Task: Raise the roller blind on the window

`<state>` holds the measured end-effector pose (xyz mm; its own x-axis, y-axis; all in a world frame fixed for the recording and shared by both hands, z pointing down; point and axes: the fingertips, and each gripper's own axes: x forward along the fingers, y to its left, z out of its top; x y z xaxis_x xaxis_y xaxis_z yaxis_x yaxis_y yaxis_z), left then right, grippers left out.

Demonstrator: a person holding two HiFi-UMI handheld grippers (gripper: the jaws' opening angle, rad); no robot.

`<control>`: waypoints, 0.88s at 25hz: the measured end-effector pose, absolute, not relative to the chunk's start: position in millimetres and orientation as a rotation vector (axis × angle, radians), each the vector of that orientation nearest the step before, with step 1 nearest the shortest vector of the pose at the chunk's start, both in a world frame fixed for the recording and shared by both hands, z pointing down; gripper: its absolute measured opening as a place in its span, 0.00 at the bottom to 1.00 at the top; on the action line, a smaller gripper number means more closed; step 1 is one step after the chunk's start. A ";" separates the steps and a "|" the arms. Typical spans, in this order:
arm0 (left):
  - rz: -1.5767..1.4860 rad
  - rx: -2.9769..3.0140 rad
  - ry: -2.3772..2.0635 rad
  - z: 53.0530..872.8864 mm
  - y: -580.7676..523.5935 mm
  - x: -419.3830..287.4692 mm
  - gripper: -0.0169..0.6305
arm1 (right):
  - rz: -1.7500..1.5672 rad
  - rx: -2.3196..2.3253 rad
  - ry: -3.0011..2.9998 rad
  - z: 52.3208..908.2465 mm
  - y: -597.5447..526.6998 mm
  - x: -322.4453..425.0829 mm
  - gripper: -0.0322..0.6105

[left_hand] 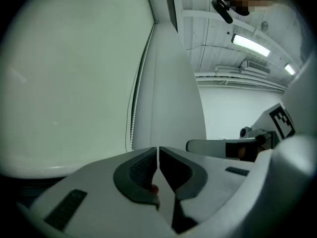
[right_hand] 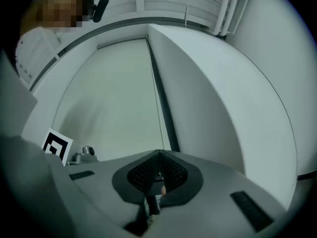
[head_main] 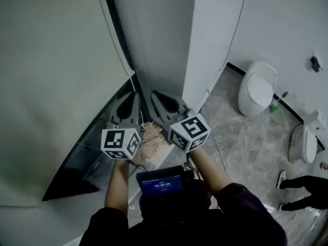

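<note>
The pale roller blind [head_main: 56, 76] covers most of the window at the left, with dark glass showing under its bottom edge. Its bead chain [head_main: 117, 40] runs down the blind's right edge. Both grippers point up at the window corner. My right gripper [head_main: 165, 102] is shut, and in the right gripper view the bead chain [right_hand: 160, 128] drops straight into the closed jaws of the right gripper [right_hand: 158, 175]. My left gripper [head_main: 128, 106] is beside it; its jaws stand together with only a thin slit. The chain [left_hand: 132, 125] hangs left of the left gripper [left_hand: 158, 170], apart from it.
A white wall column [head_main: 212, 40] stands just right of the window. A beige mesh cloth [head_main: 151, 141] lies on the sill below the grippers. On the marble floor are two white fixtures [head_main: 258, 88] [head_main: 305, 142], a green bottle [head_main: 275, 105] and another person's legs [head_main: 302, 186].
</note>
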<state>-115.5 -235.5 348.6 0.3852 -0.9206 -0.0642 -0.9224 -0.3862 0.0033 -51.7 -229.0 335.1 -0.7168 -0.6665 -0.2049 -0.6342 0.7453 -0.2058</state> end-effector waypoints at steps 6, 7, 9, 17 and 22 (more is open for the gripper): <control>0.048 -2.571 1.724 361.7 -253.7 -108.3 0.06 | -0.202 -0.993 2.660 336.9 -227.4 -47.6 0.06; 0.043 -2.567 1.722 365.0 -260.2 -107.1 0.06 | -0.219 -0.970 2.650 336.8 -225.9 -46.8 0.06; 0.032 -2.579 1.721 372.9 -276.2 -105.7 0.06 | -0.243 -0.943 2.647 337.2 -222.7 -46.0 0.06; -0.114 -2.586 1.855 407.6 -338.2 -116.1 0.11 | -0.233 -0.987 2.686 348.8 -222.0 -37.2 0.06; -0.093 -2.576 1.797 409.9 -317.5 -114.7 0.04 | -0.211 -1.050 2.675 349.0 -229.4 -31.0 0.06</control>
<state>-114.7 -317.5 409.9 0.3439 -0.9377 0.0490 -0.9377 -0.3457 -0.0337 -31.0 -229.4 349.0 -0.7051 -0.6842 -0.1861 -0.6466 0.7282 -0.2273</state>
